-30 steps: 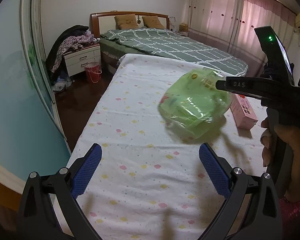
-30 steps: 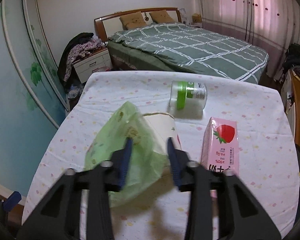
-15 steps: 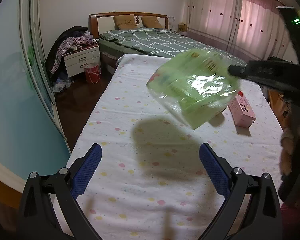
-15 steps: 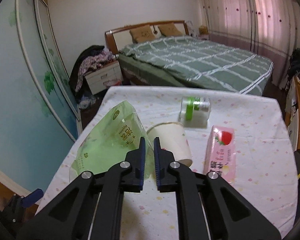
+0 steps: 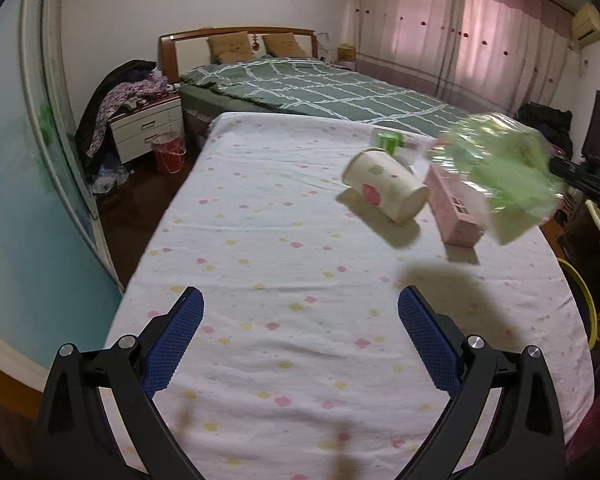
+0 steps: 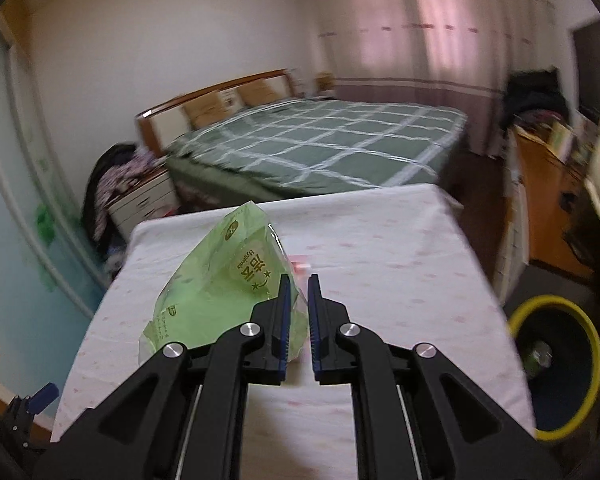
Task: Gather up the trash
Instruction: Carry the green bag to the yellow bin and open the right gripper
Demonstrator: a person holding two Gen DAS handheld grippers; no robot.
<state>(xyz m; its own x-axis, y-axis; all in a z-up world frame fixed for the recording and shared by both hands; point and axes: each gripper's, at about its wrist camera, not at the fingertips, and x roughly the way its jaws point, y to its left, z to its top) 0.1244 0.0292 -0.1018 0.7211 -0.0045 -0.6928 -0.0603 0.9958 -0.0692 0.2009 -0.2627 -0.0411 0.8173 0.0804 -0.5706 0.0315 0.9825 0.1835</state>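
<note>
Right gripper point(image 6: 297, 312) clenched on green wrapper point(image 6: 220, 292), now lifted right of frame | cup point(image 5: 384, 190) uncovered | left gripper point(image 5: 300, 344) released, idle

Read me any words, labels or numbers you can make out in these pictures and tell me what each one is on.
"hygienix", small and not fully sure: on the green plastic wrapper pinched in the right tool.
Large yellow characters beside it on that wrapper: visible, but I cannot read them reliably.
Black print on the pink carton: too blurred.
Red mark on the paper cup: no readable text.
</note>
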